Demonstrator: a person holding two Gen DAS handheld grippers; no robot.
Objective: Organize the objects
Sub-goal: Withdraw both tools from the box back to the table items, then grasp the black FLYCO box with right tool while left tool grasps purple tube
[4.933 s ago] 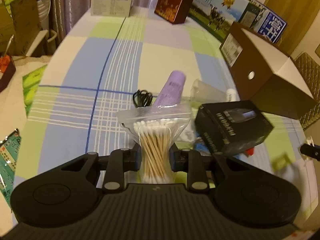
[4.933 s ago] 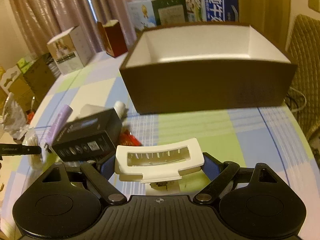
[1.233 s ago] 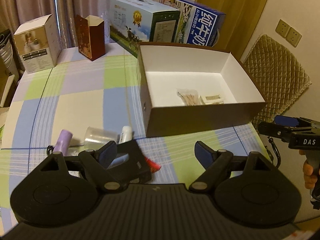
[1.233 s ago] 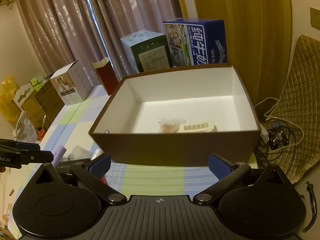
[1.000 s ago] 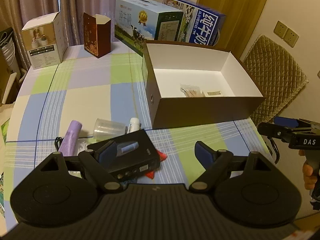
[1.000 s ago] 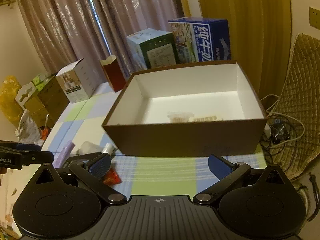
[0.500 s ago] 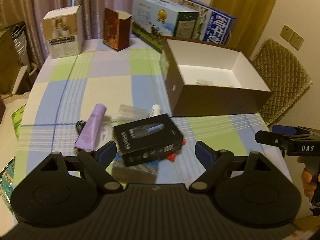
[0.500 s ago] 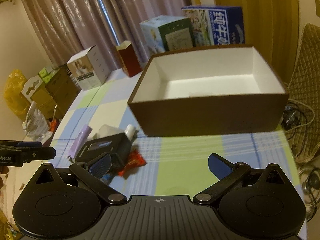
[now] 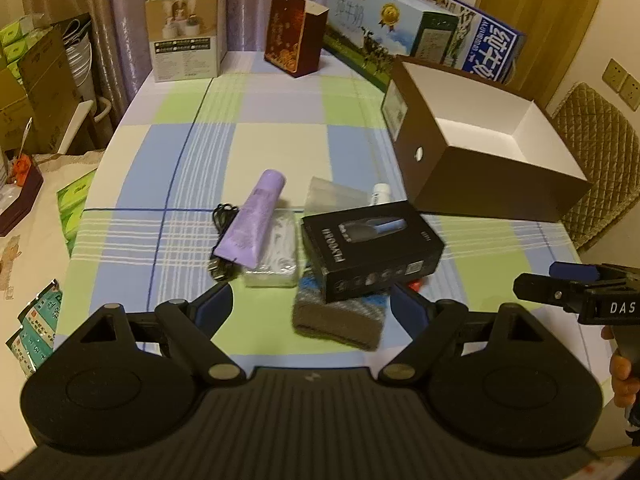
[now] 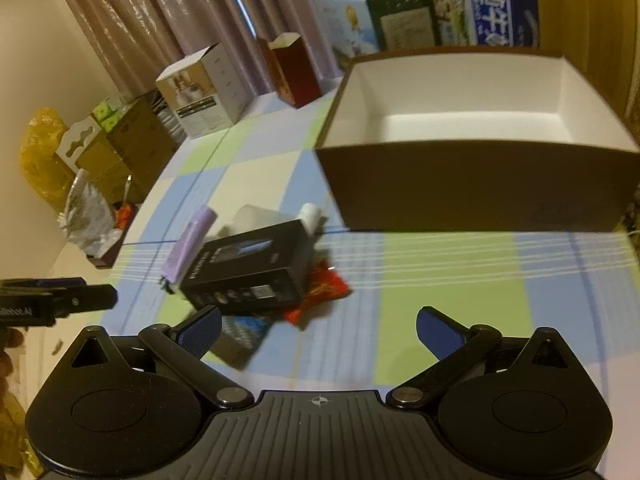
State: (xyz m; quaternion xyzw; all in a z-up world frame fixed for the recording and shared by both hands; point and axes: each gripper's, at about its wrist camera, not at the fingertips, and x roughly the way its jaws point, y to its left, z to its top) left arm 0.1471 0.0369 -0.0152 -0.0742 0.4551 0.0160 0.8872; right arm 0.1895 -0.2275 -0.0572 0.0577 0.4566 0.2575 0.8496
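Observation:
A pile of loose items lies mid-table: a black product box point(image 9: 372, 249) point(image 10: 250, 268), a purple tube point(image 9: 253, 219) point(image 10: 189, 243), a striped knitted piece point(image 9: 340, 316), a clear pouch point(image 9: 276, 258), a black cord point(image 9: 224, 216), a small white bottle point(image 9: 380, 193) and a red packet point(image 10: 320, 292). The brown open box point(image 9: 488, 168) point(image 10: 472, 196) with a white inside stands at the right. My left gripper point(image 9: 311, 307) is open and empty, just short of the pile. My right gripper point(image 10: 318, 330) is open and empty, near the red packet.
Cartons line the table's far edge: a white box point(image 9: 184, 46), a dark red box point(image 9: 294, 40) and milk cartons point(image 9: 400, 34). A quilted chair point(image 9: 600, 152) stands right of the table. Cardboard boxes and bags crowd the floor at the left point(image 10: 100, 160).
Both grippers let go of the cotton swabs and the white piece into the brown box, then drew back from it toward the pile. Both views have swung left and lower.

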